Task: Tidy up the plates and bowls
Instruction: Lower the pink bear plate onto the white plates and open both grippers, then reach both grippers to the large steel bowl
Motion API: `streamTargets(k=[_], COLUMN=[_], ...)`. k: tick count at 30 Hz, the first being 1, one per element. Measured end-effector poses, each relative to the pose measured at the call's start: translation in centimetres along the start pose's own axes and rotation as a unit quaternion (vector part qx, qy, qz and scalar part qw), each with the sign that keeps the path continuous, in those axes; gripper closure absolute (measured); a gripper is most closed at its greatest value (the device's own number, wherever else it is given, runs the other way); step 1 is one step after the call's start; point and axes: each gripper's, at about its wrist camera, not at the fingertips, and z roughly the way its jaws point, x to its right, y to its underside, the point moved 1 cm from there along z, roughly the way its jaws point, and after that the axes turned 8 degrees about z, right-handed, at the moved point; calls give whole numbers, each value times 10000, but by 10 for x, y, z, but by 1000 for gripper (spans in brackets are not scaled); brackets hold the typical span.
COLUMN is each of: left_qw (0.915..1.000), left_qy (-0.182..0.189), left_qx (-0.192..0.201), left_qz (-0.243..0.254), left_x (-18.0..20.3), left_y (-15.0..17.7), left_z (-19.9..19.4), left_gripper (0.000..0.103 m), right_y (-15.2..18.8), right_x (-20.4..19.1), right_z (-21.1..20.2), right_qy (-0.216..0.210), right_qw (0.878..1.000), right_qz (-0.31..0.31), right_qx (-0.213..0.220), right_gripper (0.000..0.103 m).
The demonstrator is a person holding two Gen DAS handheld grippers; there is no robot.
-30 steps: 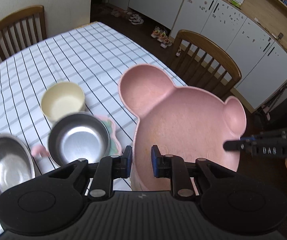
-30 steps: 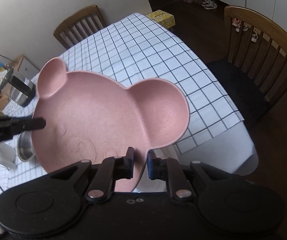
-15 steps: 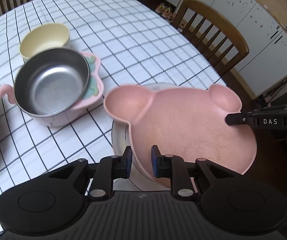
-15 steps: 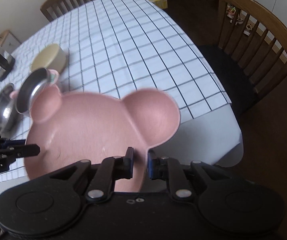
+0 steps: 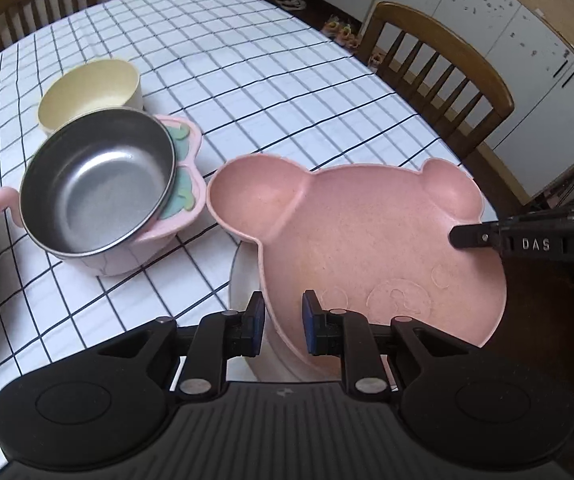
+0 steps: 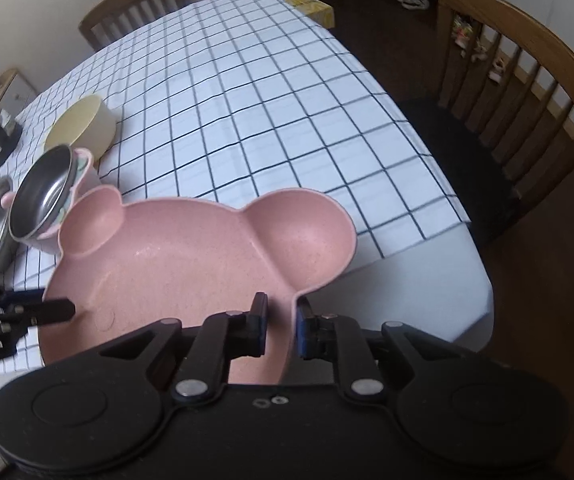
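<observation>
Visibly, "DAS" is printed on the right gripper [image 5: 463, 236]; it and the left gripper [image 5: 283, 322] each pinch the pink bear plate [image 5: 367, 248] over a white plate [image 5: 243, 280] on the counter [image 5: 247, 80].

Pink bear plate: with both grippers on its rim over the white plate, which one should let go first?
Probably the right gripper. It pinches the pink bear plate off the table's edge; the left gripper grips over the white plate.

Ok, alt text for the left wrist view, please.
A pink bear-shaped plate is gripped at its rim by the left gripper and the right gripper, over a white plate on a checked tablecloth. Left: a steel bowl and a cream bowl.
</observation>
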Motion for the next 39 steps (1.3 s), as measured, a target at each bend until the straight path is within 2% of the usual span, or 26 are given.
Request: streamTargets(k=[10,19,25,32,34,35,36,39], left_qw=[9997,9998,9997,9994,9988,9981,9973,9958], left_qy=[53,61,113,16,-29,-53,-80,-170], left_qx=[-206,-135,-42,301,469,588,714,895], left_qz=[-133,-135,-190,-154,-137,-153,-152,-105], left_x=[-4,-5,-8,-8,-6,-6,-6,-4], left_y=[13,18,22,31,32,34,35,36], left_z=[10,9,4,-15,-23,-29,-34,-47], left_gripper=[84,84,84,71,53,39,34,34], right_y=[12,20,24,30,32,33,34,38], right_x=[-10,-20,-18,-22,-25,-27,-29,-38], right_z=[16,18,7,-15,-22,-26,-30,-43], right_qy=[72,310,361,232,131,95,63,-91], right_qw=[9994,9974,9972,9973,9973,9972,9970,9960], right_qz=[-344,-646,-649,-630,-625,-631,-638,-675], right_qx=[-64,-25,74,284,353,392,438,580], right_gripper=[85,78,66,54,52,50,48,40])
